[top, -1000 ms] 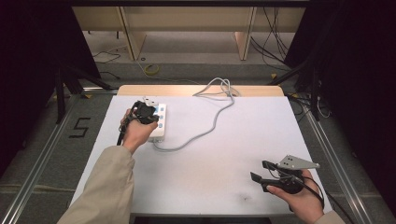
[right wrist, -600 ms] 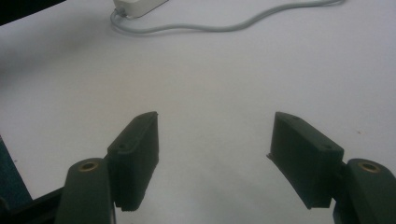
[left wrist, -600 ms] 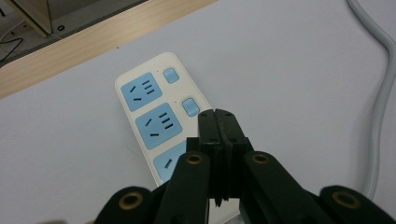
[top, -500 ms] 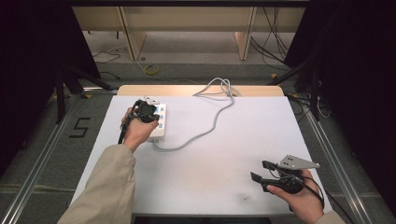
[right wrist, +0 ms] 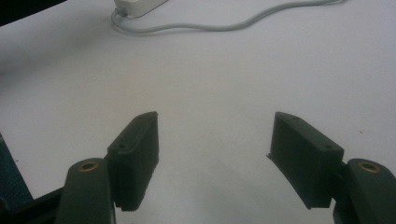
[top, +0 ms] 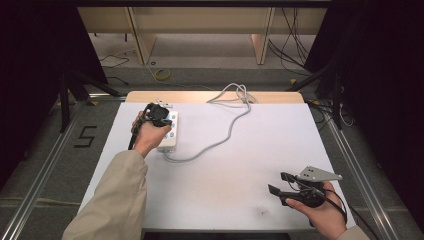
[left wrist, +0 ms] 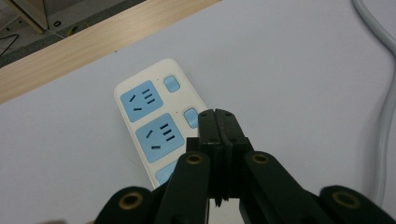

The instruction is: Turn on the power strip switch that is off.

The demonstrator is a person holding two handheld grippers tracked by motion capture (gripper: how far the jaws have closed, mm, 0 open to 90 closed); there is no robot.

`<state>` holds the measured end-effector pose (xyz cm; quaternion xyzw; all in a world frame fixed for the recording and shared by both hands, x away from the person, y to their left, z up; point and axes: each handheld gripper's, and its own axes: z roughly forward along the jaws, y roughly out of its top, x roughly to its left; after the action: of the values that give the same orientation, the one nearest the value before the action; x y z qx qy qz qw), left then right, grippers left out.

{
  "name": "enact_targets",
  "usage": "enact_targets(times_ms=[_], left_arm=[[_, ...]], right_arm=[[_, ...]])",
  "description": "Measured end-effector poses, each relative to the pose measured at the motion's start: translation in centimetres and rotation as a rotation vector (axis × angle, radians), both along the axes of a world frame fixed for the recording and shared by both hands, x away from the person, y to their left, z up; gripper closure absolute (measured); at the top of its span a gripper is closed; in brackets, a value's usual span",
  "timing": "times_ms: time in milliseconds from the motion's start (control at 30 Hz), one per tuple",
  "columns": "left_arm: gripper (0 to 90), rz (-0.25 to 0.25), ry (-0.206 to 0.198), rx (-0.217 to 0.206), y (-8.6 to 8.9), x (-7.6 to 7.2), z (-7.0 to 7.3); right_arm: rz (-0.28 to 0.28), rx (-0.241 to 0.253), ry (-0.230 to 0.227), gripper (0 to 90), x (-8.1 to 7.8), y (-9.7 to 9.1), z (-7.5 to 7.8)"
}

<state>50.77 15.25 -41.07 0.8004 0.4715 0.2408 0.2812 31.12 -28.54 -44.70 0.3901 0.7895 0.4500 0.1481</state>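
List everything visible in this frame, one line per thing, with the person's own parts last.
Power strip: one, white with blue sockets and blue switches, far left part of the table.
Cord: one, grey, runs from the strip's near end across the table and over the far edge.
Table: one, white top with a wooden far edge.
Floor mark "5": one, black, left of the table.
Left gripper: one, black, jaws shut with nothing between them, tips over the strip's second switch.
Right gripper: one, black, jaws open, above the table's near right corner.
Sleeve: one, beige, left forearm.
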Motion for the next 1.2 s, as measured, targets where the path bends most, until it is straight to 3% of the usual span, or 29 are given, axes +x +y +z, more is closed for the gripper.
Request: enact_targets(times_ms=[700, 1200], left_arm=[[89.9, -0.010, 0.035, 0.030, -0.3, 2.0, -0.6], [89.9, -0.013, 0.086, 0.047, -0.7, 2.3, -1.3]], right_arm=[[-0.002, 0.002, 0.000, 32.9, 0.0, 0.0, 0.0], [-0.002, 0.002, 0.003, 32.9, 0.0, -0.1, 0.0]])
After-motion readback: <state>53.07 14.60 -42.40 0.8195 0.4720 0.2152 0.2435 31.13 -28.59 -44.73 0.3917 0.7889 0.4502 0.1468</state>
